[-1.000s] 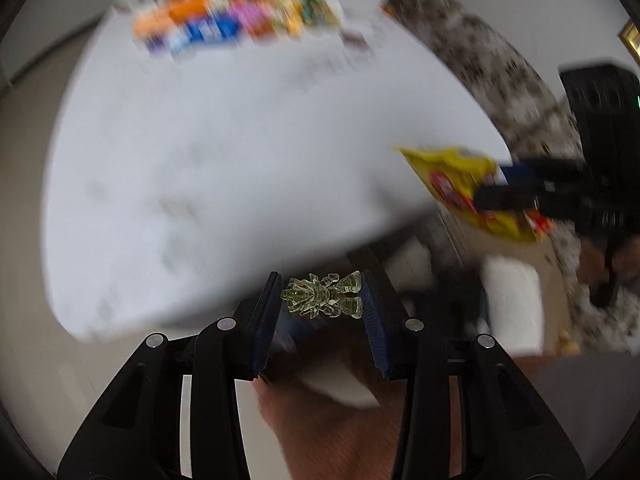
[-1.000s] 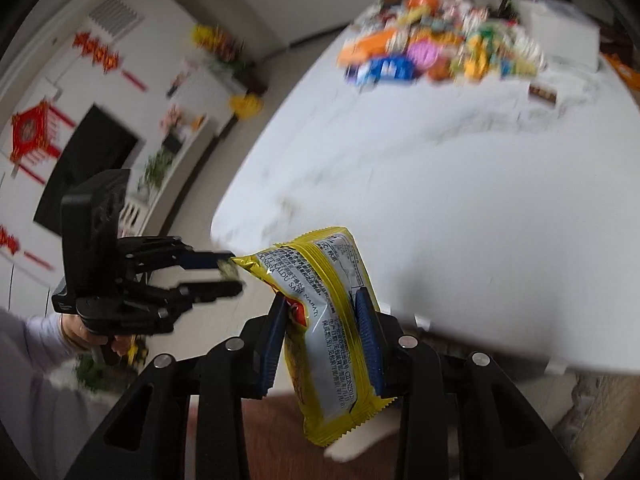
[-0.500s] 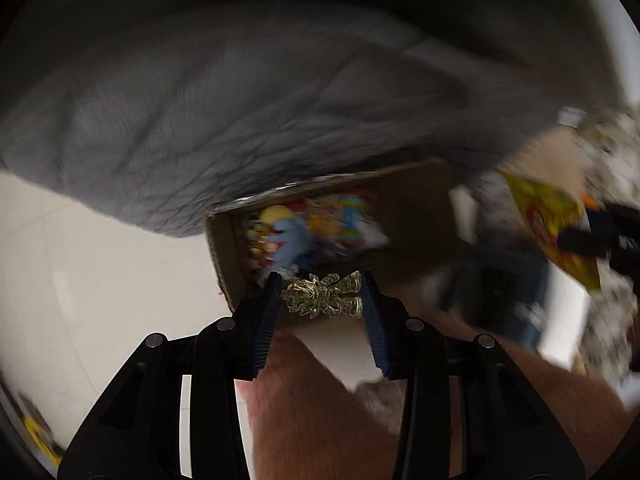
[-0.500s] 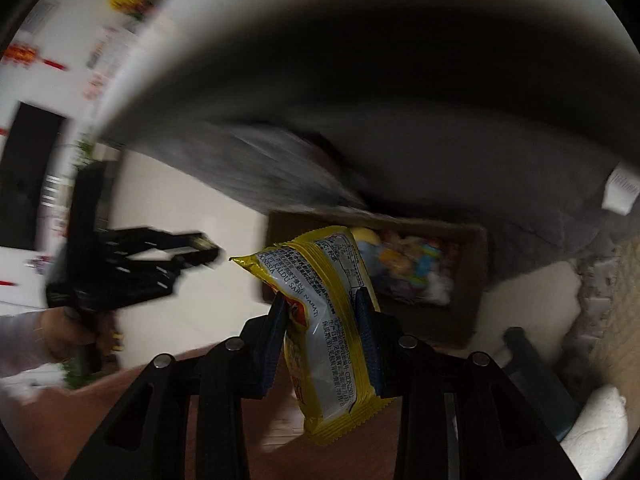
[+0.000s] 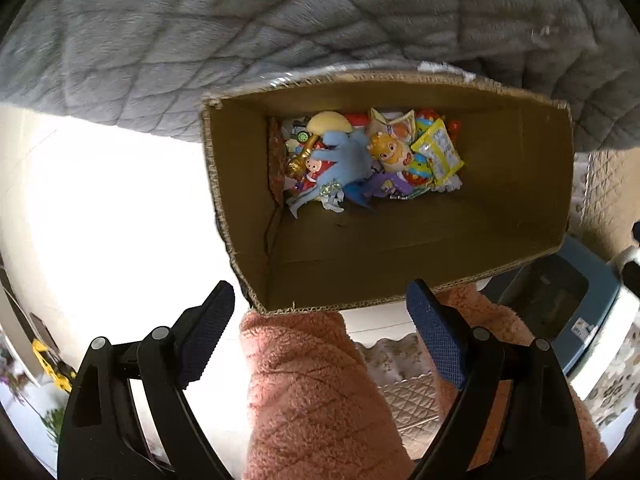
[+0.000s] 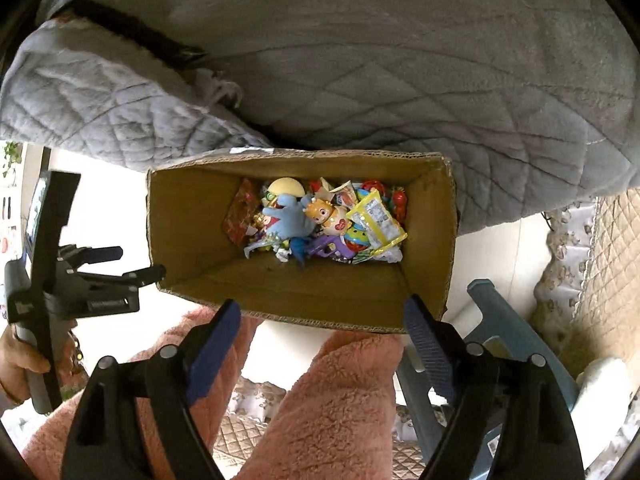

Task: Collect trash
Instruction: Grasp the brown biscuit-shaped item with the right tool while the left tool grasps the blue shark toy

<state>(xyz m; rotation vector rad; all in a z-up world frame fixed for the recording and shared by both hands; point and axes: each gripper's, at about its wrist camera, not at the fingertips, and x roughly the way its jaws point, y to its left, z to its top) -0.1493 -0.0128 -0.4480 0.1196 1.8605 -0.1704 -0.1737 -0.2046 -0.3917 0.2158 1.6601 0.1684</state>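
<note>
An open cardboard box (image 5: pixel 400 240) (image 6: pixel 192 216) stands on the floor below both grippers, its bottom covered with several bright wrappers and small toys. The yellow snack packet (image 5: pixel 438 152) (image 6: pixel 376 220) lies inside at the right. A crinkled gold wrapper (image 5: pixel 298 162) lies inside at the left. My left gripper (image 5: pixel 318 292) hangs over the box's near rim, its jaws opening with nothing between them. My right gripper (image 6: pixel 322 306) is the same, jaws opening and empty. In the right wrist view the left gripper (image 6: pixel 132 264) shows beside the box's left wall.
A grey quilted cover (image 5: pixel 200 40) (image 6: pixel 360 60) hangs just behind the box. The person's legs in pink fleece (image 5: pixel 312 380) (image 6: pixel 332 400) sit under the grippers. A blue plastic stool (image 6: pixel 500 320) stands to the right, on pale floor (image 5: pixel 100 220).
Both grippers dropped from table height to above the box and tipped downward. Their jaws spread wide; the gold wrapper and the yellow packet left them and now lie in the box.
</note>
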